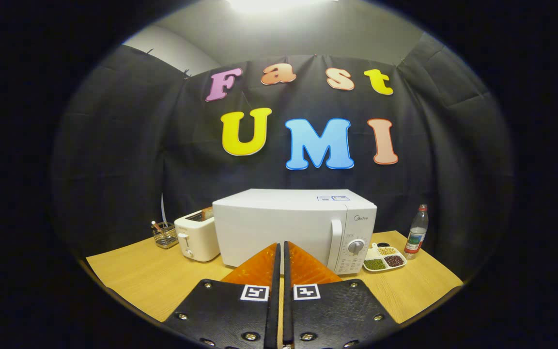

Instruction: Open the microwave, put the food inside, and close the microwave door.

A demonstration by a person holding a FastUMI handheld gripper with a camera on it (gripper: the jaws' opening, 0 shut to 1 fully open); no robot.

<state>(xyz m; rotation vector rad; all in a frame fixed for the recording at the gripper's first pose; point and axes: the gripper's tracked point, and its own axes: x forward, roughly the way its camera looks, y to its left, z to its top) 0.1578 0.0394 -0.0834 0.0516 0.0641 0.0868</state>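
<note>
A handheld gripper (280,252), its two fingers drawn together with only a thin slit between them and nothing held, points straight at a white microwave (293,228) standing at the centre of the frame on a wooden table (153,276). The microwave's door is closed, and its upright handle (335,245) runs vertically just right of the fingertips, beside the round dial (355,246) on the control panel. That handle, slightly right of and beyond the fingers, is likely what the first move depends on: the fingers would need to part and shift a little right to take hold of its vertical bar. A divided dish of food (384,259) sits at the lower right of the microwave, near a bottle (417,235). To the left of centre stand a toaster (196,237) and a small wire basket (164,235). No step of the task appears to be done.
</note>
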